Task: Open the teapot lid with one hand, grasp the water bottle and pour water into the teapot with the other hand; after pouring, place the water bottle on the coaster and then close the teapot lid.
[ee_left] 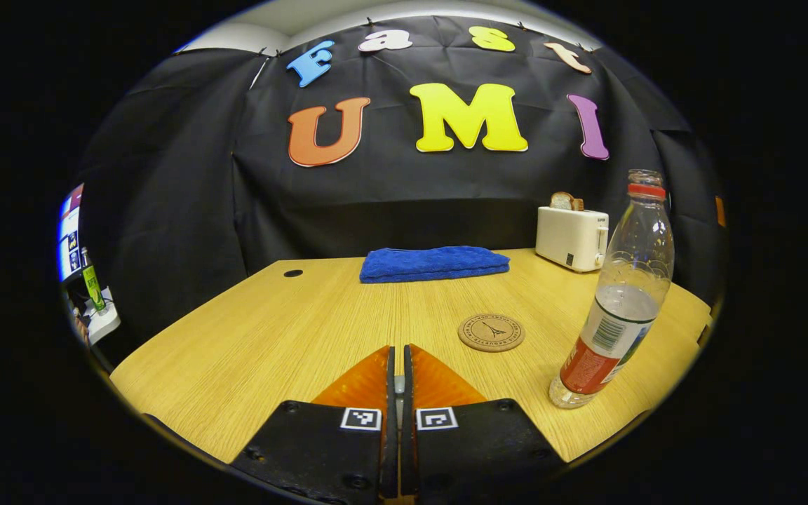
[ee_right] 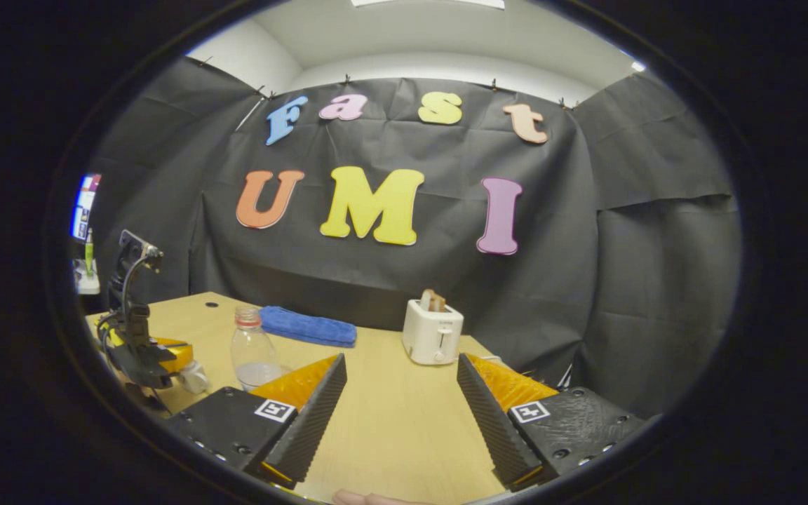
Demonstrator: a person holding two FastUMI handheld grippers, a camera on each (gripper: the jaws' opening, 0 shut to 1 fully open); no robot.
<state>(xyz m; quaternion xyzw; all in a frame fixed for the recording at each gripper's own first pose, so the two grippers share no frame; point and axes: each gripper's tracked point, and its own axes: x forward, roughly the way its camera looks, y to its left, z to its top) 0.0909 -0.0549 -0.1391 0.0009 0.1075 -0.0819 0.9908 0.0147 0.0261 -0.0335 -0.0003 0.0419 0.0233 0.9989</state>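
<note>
The clear water bottle (ee_left: 621, 301) stands uncapped on the table, part full, with a red label. It is just right of the round cork coaster (ee_left: 491, 332), which is bare. My left gripper (ee_left: 397, 351) hangs low over the table's near edge, its fingers pressed together on a thin pale piece. In the right gripper view the left gripper (ee_right: 190, 366) holds a small white thing (ee_right: 195, 379) at its tips, seemingly the teapot lid. The bottle (ee_right: 253, 351) stands beside it. My right gripper (ee_right: 401, 361) is wide open over bare table, nothing between its fingers.
A folded blue towel (ee_left: 434, 263) lies at the back of the wooden table (ee_left: 271, 330). A white toaster (ee_left: 572, 238) with bread in it stands at the back right. A person's fingertip (ee_right: 369, 498) peeks in under the right gripper.
</note>
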